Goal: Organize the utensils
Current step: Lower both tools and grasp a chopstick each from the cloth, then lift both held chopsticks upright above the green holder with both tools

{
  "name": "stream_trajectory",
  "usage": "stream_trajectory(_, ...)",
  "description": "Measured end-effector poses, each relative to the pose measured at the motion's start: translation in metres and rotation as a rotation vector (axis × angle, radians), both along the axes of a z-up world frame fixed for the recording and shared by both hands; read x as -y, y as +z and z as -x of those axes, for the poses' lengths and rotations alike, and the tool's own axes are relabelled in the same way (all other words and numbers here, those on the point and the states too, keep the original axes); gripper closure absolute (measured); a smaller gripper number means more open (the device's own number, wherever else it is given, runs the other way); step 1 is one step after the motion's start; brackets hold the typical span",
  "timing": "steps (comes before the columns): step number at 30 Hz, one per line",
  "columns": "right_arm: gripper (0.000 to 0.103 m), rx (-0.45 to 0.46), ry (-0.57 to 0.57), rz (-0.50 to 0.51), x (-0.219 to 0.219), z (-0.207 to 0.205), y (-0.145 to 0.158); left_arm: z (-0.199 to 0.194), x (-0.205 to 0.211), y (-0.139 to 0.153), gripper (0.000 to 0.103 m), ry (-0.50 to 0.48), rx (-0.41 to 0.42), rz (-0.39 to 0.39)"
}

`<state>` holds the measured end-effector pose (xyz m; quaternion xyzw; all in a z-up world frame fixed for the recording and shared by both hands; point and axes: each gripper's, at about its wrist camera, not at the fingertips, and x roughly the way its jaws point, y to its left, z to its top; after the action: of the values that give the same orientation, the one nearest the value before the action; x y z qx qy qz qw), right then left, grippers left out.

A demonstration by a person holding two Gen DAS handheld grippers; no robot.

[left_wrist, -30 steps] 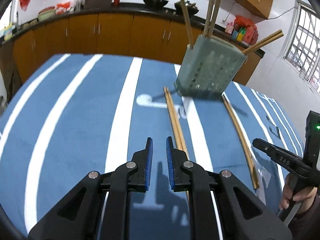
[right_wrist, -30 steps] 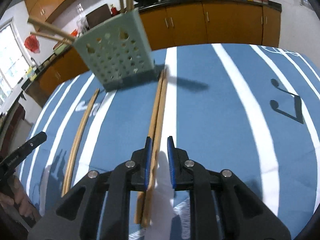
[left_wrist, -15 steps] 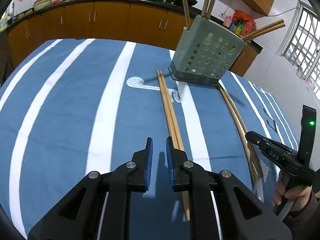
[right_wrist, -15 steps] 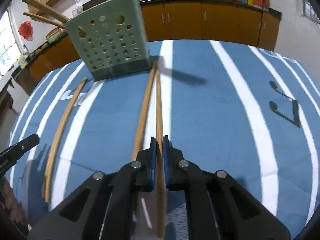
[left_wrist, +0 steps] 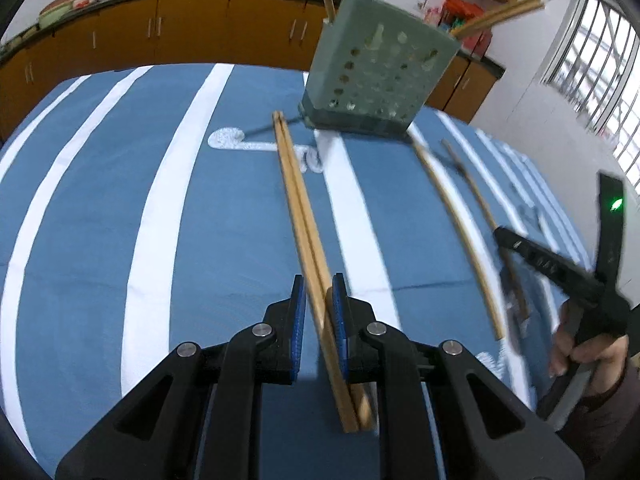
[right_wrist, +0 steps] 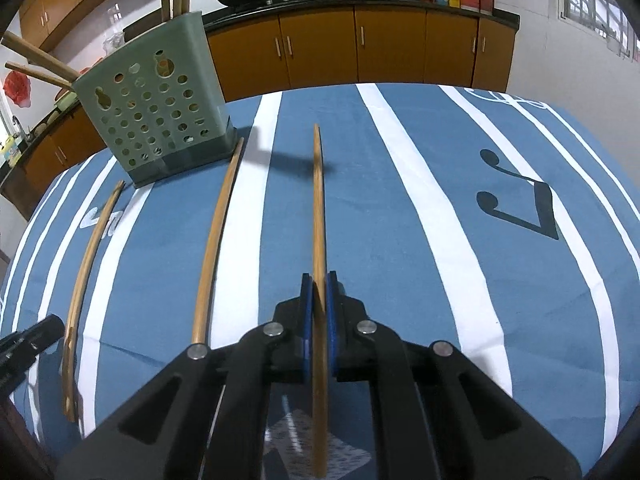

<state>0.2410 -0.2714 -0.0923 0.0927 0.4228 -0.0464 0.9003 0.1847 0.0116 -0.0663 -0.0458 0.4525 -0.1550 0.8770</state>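
A green perforated utensil holder (left_wrist: 376, 80) (right_wrist: 156, 120) stands at the far side of the blue striped cloth, with several chopsticks standing in it. My right gripper (right_wrist: 319, 294) is shut on one wooden chopstick (right_wrist: 318, 200) and holds it lifted off the cloth; the same lifted chopstick (left_wrist: 476, 196) shows blurred in the left wrist view. Its partner chopstick (right_wrist: 216, 232) (left_wrist: 452, 220) lies on the cloth. My left gripper (left_wrist: 319, 292) is open, its jaws straddling a pair of chopsticks (left_wrist: 300, 208) that lies on the cloth; that pair also shows in the right wrist view (right_wrist: 88, 256).
The blue cloth with white stripes (left_wrist: 180, 200) covers the table. Orange kitchen cabinets (right_wrist: 360, 52) with a dark counter and pans run behind it. The right gripper's body and the holding hand (left_wrist: 576, 280) show at the right of the left wrist view.
My right gripper has lifted one chopstick away from its partner. My left gripper has moved right and forward so the pair of chopsticks now lies between its open jaws.
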Motion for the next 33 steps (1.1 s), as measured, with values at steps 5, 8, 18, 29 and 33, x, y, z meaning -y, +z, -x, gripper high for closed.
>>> stream_trajectory(5, 0.095, 0.003, 0.008, 0.011, -0.001, 0.003, 0.0, -0.002, -0.002, 0.0, 0.089, 0.02, 0.005, -0.037)
stream_trajectory(8, 0.095, 0.006, 0.018, 0.026, -0.004, 0.004, 0.0, -0.004, 0.003, -0.001, 0.089, 0.023, 0.012, -0.08)
stream_trajectory(18, 0.094, 0.007, 0.049, 0.038, -0.009, 0.008, 0.001, -0.016, 0.005, -0.002, 0.096, 0.057, 0.045, -0.149)
stream_trajectory(29, 0.095, 0.017, 0.042, 0.045, -0.003, -0.01, 0.002, -0.05, -0.046, 0.0, 0.096, 0.153, 0.041, -0.129)
stream_trajectory(33, 0.095, 0.01, 0.038, 0.047, 0.002, -0.017, 0.001, -0.049, -0.047, -0.001, 0.096, 0.151, 0.058, -0.124)
